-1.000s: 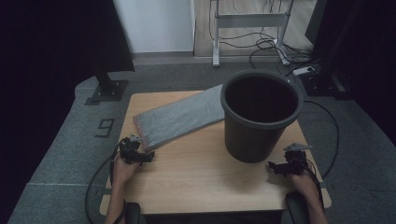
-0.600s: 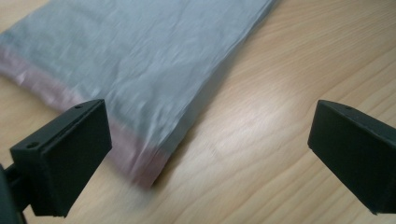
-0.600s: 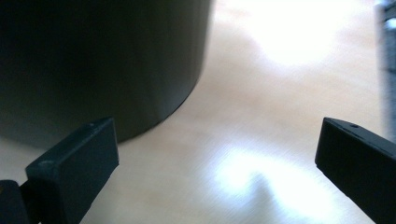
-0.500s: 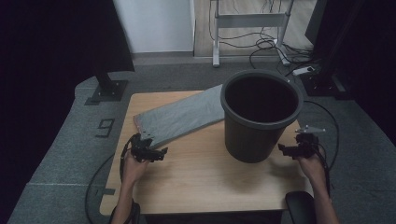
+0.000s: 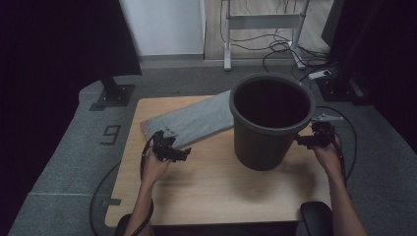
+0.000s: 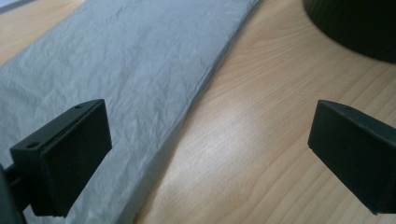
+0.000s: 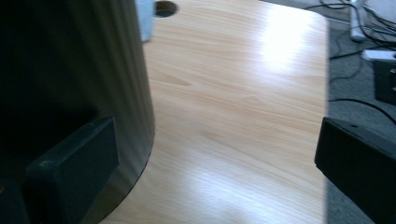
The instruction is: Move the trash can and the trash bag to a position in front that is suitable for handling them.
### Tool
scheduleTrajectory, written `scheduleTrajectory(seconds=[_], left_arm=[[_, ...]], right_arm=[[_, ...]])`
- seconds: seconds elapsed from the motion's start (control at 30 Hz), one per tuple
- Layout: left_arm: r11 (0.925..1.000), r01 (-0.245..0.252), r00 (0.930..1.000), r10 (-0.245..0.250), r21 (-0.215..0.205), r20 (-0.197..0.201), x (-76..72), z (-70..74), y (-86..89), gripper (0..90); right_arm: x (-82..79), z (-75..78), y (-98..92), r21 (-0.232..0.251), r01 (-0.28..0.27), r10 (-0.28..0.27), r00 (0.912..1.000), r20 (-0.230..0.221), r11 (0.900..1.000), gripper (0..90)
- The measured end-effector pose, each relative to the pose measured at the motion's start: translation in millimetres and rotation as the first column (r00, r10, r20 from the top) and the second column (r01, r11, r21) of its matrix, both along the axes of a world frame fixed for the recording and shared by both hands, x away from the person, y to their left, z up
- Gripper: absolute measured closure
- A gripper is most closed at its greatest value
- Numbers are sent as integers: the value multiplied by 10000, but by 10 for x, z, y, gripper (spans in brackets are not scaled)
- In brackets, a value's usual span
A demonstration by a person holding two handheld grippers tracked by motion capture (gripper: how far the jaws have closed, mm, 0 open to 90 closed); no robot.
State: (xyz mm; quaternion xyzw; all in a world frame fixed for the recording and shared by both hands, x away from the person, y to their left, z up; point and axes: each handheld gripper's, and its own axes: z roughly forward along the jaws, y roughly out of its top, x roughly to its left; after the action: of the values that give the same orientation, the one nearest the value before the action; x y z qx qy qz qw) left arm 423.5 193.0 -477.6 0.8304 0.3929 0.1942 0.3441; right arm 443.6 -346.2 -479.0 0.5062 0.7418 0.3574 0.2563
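A: Nearest?
B: Bare wood table [image 5: 211, 187], room to move. Left gripper [image 5: 181, 155], jaws spread, sits at the near edge of the grey folded bag [image 5: 196, 120].
A: Farther?
B: Right gripper [image 5: 301, 141], jaws wide, just beside the dark bin [image 5: 270, 142] wall; bag runs behind the bin

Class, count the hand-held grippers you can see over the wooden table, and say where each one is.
2. The left hand-held gripper hovers at the near edge of the grey folded bag. The right hand-held gripper sits beside the dark bin, on its right.
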Motion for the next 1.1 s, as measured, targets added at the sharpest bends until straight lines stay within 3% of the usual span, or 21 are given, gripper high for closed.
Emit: scheduleTrajectory(seconds=[0.1,0.13,0.17,0.33,0.53,0.67,0.73,0.83,0.9,1.0,1.1], left_arm=[[10000,46,9999,-45,-69,150,69,36,-73,0],[10000,46,9999,-45,-69,150,69,36,-73,0],[9999,126,9998,-126,-39,176,123,55,-125,0],[9996,237,9995,-234,-164,216,269,122,-258,0],[9951,-179,9987,224,-968,459,624,176,-558,0],[9943,-77,9992,120,-1065,394,785,178,-739,0],[9945,-13,9990,59,-1048,444,810,182,-780,0],[9937,322,9984,-271,-1075,489,842,197,-874,7],[9992,100,9956,-64,-382,930,817,204,-901,0],[9989,180,9967,-146,-433,793,766,209,-853,10],[9994,224,9961,-202,-245,863,644,224,-795,11]], right_arm=[[-88,-28,224,99,-895,895,9960,-40,9959,0],[-88,-28,224,99,-895,895,9960,-40,9959,0],[-112,-17,312,115,-1245,1244,9921,133,9922,0],[82,93,328,47,-707,706,9974,137,9975,0],[347,167,360,-261,-653,661,9974,295,9975,0],[386,138,367,148,-666,662,9974,269,9977,0],[386,135,378,156,-685,680,9972,318,9975,0],[376,128,468,228,-1130,1122,9930,365,9933,0],[364,127,500,127,-1164,1158,9925,388,9931,0],[309,126,551,2,-1133,1131,9921,543,9936,0],[221,113,592,180,-1255,1244,9908,539,9919,0]])
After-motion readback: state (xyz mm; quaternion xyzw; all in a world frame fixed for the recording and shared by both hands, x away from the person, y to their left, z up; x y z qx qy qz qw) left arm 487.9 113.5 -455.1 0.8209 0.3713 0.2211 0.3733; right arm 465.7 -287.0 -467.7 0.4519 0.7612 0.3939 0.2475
